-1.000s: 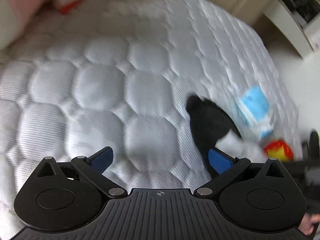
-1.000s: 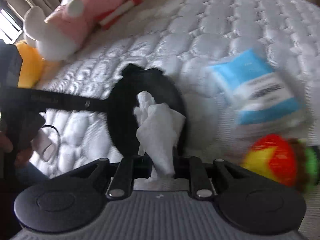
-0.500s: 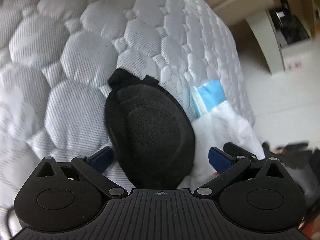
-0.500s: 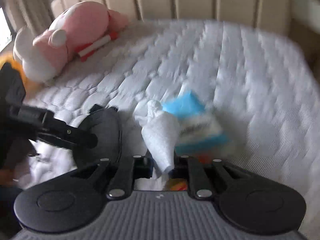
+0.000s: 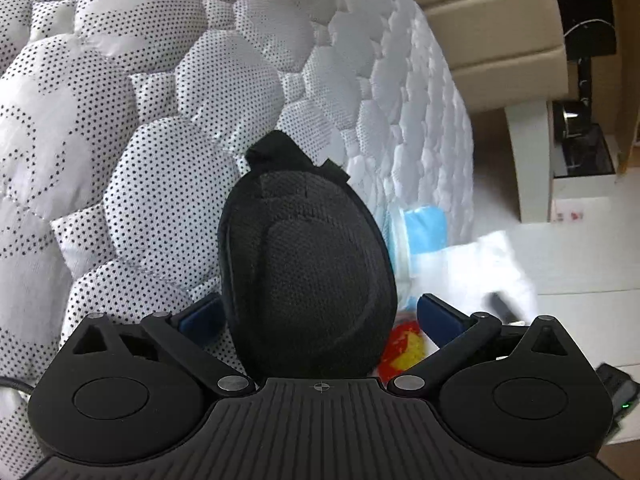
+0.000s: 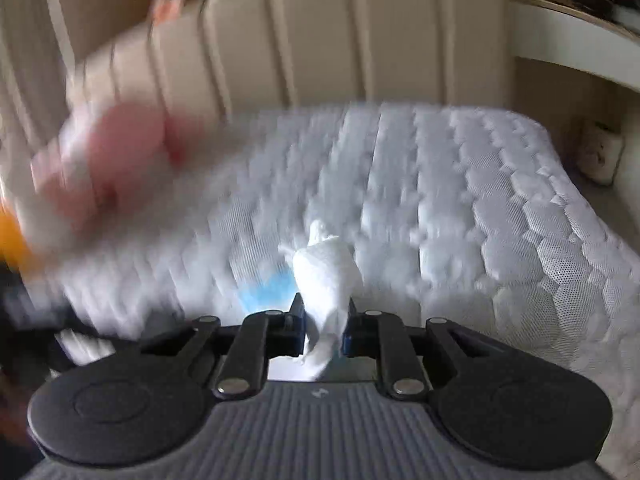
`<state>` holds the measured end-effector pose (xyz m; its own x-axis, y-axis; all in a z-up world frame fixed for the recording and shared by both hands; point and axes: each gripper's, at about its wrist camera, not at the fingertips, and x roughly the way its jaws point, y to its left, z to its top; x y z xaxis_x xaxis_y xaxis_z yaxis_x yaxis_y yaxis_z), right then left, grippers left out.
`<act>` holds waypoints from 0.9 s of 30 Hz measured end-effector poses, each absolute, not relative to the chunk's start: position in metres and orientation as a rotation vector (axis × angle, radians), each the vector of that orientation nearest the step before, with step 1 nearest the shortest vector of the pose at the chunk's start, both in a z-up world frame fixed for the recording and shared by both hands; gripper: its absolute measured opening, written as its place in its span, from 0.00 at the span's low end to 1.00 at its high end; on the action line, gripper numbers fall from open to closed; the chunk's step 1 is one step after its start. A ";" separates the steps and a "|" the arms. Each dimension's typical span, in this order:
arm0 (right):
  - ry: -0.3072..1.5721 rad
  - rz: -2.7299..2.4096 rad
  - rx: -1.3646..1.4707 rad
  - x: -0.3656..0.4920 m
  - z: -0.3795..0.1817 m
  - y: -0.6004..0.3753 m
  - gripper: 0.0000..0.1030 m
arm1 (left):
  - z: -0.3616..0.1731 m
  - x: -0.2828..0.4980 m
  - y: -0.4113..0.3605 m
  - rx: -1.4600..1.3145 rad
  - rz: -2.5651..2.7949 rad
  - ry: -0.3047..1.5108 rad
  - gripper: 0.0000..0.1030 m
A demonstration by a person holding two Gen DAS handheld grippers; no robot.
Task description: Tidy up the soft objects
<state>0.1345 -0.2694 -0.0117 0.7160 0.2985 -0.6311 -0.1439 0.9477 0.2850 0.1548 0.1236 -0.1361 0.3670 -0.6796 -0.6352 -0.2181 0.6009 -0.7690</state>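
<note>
Right gripper (image 6: 325,326): jaws drawn close, pinching a crumpled white tissue (image 6: 327,276) that stands up between the blue pads; its lower end hangs behind the gripper body and is hidden. The opening has wavered slightly within the last second, tissue between the pads throughout. Left gripper (image 5: 318,314): jaws spread wide, straddling a black mesh pouch (image 5: 306,276) lying on the quilted white mattress (image 5: 160,184); the left pad sits just beside the pouch edge, contact uncertain; the right pad stands clear of it. The pouch's near end is cut off by the gripper body. Beyond the pouch on its right, a blue-and-white tissue pack (image 5: 420,236), partly covered; below it a red-and-yellow soft toy (image 5: 402,346), only a sliver showing. A white blurred shape right of the pack cannot be identified. Right wrist view is heavily motion-blurred: a pink plush (image 6: 108,164) at left near the beige padded headboard (image 6: 320,40), outline unclear; a blue smear beside the tissue, probably the pack.
</note>
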 end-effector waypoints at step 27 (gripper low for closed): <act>0.840 0.029 -0.192 0.150 -0.043 -0.260 0.75 | -0.100 0.156 0.120 -0.577 -0.232 1.200 1.00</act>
